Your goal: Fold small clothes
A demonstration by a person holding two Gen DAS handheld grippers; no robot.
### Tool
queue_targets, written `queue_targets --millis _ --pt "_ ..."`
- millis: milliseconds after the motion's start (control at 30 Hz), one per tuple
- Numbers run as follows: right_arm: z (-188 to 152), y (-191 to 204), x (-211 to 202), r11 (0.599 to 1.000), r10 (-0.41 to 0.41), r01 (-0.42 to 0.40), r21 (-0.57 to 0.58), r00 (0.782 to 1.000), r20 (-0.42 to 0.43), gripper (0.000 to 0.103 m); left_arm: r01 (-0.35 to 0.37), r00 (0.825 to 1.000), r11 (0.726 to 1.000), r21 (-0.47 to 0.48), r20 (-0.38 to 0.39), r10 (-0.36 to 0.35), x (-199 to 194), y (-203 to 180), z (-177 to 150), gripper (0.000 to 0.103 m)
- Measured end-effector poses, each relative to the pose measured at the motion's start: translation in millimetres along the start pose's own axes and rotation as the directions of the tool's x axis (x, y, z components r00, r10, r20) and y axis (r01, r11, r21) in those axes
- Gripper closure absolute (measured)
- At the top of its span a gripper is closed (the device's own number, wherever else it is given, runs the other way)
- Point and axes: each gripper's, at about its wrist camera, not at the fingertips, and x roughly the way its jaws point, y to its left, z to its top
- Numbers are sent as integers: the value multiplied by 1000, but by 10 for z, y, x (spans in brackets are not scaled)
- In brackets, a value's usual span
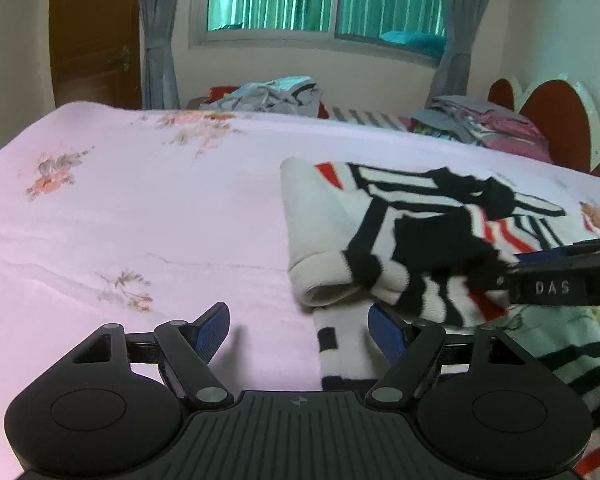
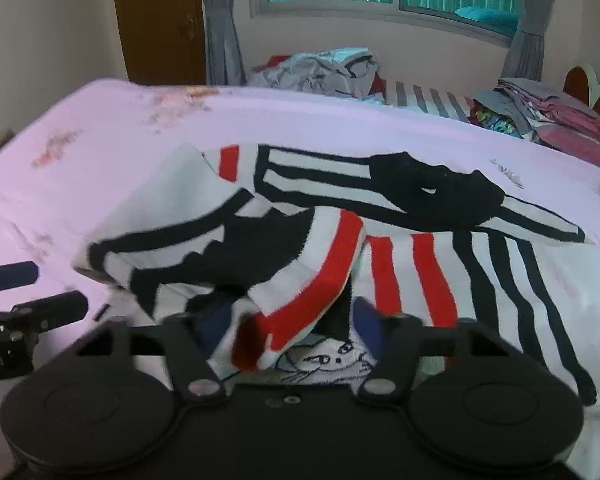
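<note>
- The striped sweater, white with black and red bands, lies on the pink floral bedsheet, its long axis running across your view, one fold turned over itself.
- Your left gripper stands wide, released; its right pad just touches the sweater's edge.
- Your right gripper has a red-banded fold between its blue pads; whether they pinch it, you cannot tell.
</note>
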Motion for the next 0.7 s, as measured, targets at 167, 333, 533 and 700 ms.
queue_targets --millis 167,333,533,700 --pt "96 -148 -73 999 -3 1 46 999 42 90 -1 1000 999 37 16 1 298 -123 55 51" --pt "205 -618 -398 986 -74 50 158 986 151 95 -4 999 996 85 45 1 407 -276 136 81" --pt "-51 -1281 -315 940 -118 99 327 992 39 96 0 1000 994 105 28 -3 445 -359 122 84" --pt "-255 -1513 -255 909 -90 86 408 996 -10 82 3 1000 992 130 19 -5 433 -373 123 84"
